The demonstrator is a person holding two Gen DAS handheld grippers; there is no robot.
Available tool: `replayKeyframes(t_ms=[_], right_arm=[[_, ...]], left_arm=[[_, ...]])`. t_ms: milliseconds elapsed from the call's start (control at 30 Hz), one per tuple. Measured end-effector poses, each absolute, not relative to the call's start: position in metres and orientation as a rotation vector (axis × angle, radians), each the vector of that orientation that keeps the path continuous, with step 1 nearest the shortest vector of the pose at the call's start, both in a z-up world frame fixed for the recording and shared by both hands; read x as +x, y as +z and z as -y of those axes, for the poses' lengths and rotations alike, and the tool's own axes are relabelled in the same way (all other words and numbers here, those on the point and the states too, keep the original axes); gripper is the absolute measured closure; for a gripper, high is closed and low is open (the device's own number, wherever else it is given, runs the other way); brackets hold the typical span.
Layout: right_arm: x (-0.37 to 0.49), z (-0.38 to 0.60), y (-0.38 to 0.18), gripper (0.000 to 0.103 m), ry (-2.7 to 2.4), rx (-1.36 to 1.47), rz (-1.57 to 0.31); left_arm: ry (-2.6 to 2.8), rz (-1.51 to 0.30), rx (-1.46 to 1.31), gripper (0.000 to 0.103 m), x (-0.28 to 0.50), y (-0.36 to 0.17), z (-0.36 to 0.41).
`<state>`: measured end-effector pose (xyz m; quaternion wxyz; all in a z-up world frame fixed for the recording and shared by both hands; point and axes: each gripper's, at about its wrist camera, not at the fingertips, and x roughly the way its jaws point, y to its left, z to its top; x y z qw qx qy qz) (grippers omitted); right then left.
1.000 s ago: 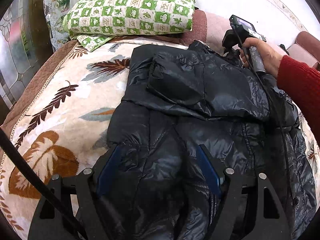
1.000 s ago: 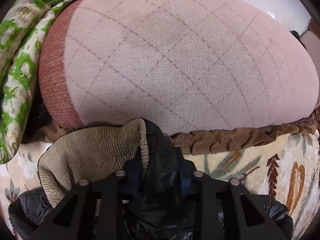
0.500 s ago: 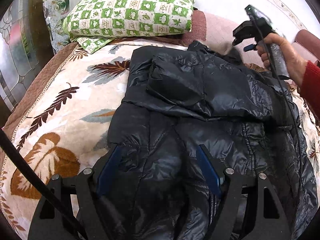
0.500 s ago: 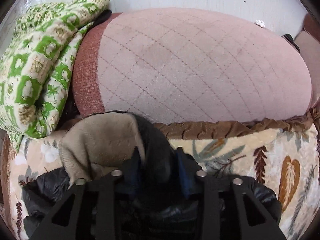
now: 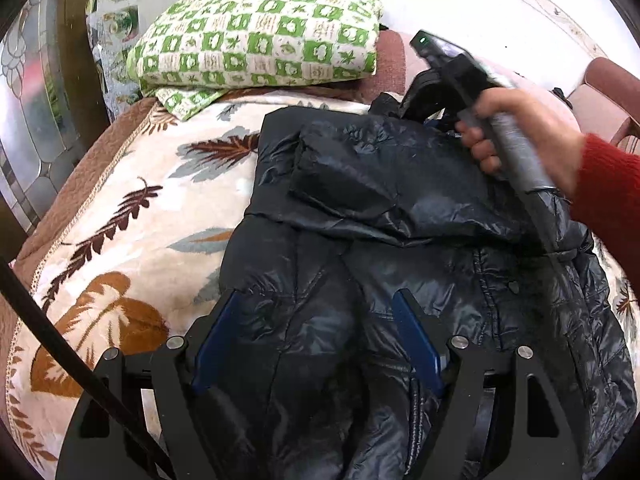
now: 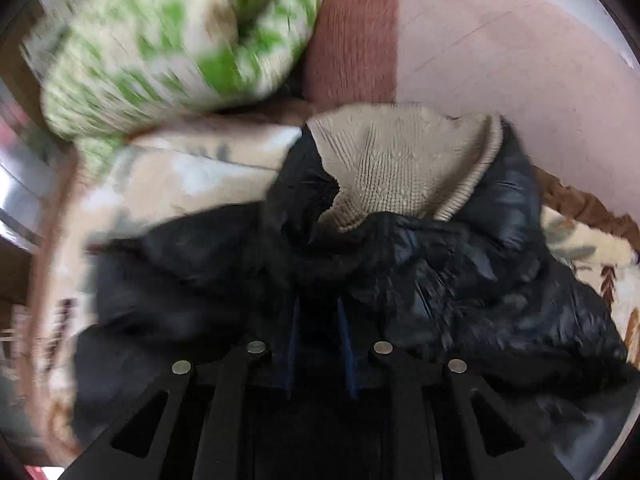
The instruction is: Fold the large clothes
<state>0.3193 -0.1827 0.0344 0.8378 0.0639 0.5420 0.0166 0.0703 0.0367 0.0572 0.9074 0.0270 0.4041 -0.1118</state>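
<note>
Left fingers (image 5: 316,344) stay wide over the jacket (image 5: 360,208); right fingers (image 6: 318,354), narrower now, have dropped, clamping it.

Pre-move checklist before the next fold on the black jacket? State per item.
1. Right gripper clamped on black jacket near its beige knit collar: ok, fingers nearly together with fabric between them.
2. Left gripper grip: not ok, open, blue pads astride the fabric without pinching.
3. Sleeve laid across the body: ok.
4. Green checked quilt apart from the jacket: ok.
5. Right wrist view sharp: not ok, motion blur.
6. Hem lying flat: cannot tell, hidden under the left gripper.
</note>
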Motion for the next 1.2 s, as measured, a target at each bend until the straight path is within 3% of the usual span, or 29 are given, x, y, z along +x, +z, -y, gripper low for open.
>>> replayKeyframes(t_ms=[167,433,467,600,767,967,1200], right_arm=[[0.361,0.195,0.020,0.095,-0.083,0.167,-1.154],[0.355,0.210,0.065,0.094,-0.011,0.278,-1.071],[0.349,0.216,0.076,0.092,0.001,0.290,-1.039],[0.333,0.236,0.096,0.067,-0.022,0.303,-0.984],[0.317,0.247,0.064,0.067,-0.095,0.298,-1.086],[0.242,0.259,0.101,0.066,-0.029,0.333,-1.010],[0.083,0.290,0.143,0.065,-0.016,0.353,-0.959]], left_arm=[[-0.223,-0.882,0.020,0.027,0.081,0.048,-0.045],[-0.218,-0.879,0.032,0.027,0.079,0.046,-0.043],[-0.218,-0.880,0.034,0.027,0.079,0.046,-0.043],[-0.215,-0.883,0.039,0.027,0.080,0.045,-0.043],[-0.208,-0.896,0.062,0.027,0.082,0.041,-0.041],[-0.212,-0.879,0.044,0.027,0.080,0.053,-0.049],[-0.181,-0.845,0.035,0.027,0.070,0.070,-0.069]])
